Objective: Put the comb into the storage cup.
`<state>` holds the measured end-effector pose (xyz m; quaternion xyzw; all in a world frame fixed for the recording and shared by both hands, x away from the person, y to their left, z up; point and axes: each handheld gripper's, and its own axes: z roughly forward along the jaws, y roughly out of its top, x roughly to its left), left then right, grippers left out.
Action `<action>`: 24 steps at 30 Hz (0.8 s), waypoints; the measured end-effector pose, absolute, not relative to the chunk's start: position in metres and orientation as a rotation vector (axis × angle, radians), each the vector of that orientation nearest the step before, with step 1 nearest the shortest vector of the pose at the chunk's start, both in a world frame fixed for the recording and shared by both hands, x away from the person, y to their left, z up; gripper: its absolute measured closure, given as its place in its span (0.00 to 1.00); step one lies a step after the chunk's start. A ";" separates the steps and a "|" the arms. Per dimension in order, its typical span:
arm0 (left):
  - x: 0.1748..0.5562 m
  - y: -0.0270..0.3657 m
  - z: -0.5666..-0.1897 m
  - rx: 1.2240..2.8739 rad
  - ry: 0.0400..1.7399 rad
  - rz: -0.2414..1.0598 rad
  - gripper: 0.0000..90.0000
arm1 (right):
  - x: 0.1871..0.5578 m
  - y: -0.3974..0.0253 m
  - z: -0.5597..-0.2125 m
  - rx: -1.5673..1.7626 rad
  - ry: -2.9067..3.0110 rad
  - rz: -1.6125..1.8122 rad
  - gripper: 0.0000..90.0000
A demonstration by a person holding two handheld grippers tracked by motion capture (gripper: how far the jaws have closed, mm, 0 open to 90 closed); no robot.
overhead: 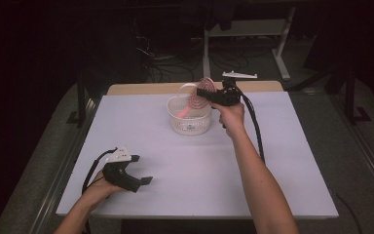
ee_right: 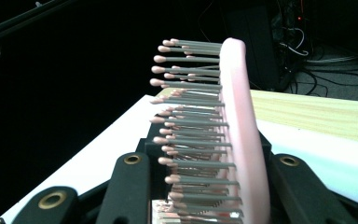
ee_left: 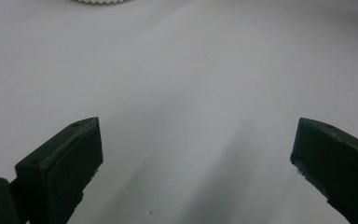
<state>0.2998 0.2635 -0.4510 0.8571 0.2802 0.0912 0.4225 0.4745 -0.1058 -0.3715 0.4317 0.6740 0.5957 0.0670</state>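
Taking the white basket [overhead: 189, 117] near the far middle of the table [overhead: 272, 161] as the landmark, the left gripper [overhead: 137, 170] lies well away from it, toward the near left corner, in the person's left hand [overhead: 97, 189]. In the left gripper view its jaws stand wide apart over bare white tabletop with nothing between them, and a sliver of the basket's ribbed rim [ee_left: 98, 1] shows at the top edge. This gripper seems to have no part in the work at this moment.

Moving right, the basket sits upright on the table, and a pink piece [overhead: 184, 112] shows inside it, though I cannot tell what it is.

Just above the basket's right rim, the right gripper [overhead: 205, 93] holds a pink hairbrush [overhead: 196, 95] in the air. In the right gripper view the jaws are closed onto the hairbrush [ee_right: 235, 140] near its lower end, its grey bristles with pink tips pointing to the left of that view and its pink back to the right. The head rises clear of the jaws.

As a judgement, the pick-up is done: the brush is gripped firmly and is over the basket. What appears left is lowering it inside the rim and letting go, then drawing the gripper clear.
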 end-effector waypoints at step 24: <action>0.300 0.263 -0.452 2.146 0.697 0.221 0.02 | 0.481 -0.110 -0.384 1.362 2.053 1.771 0.69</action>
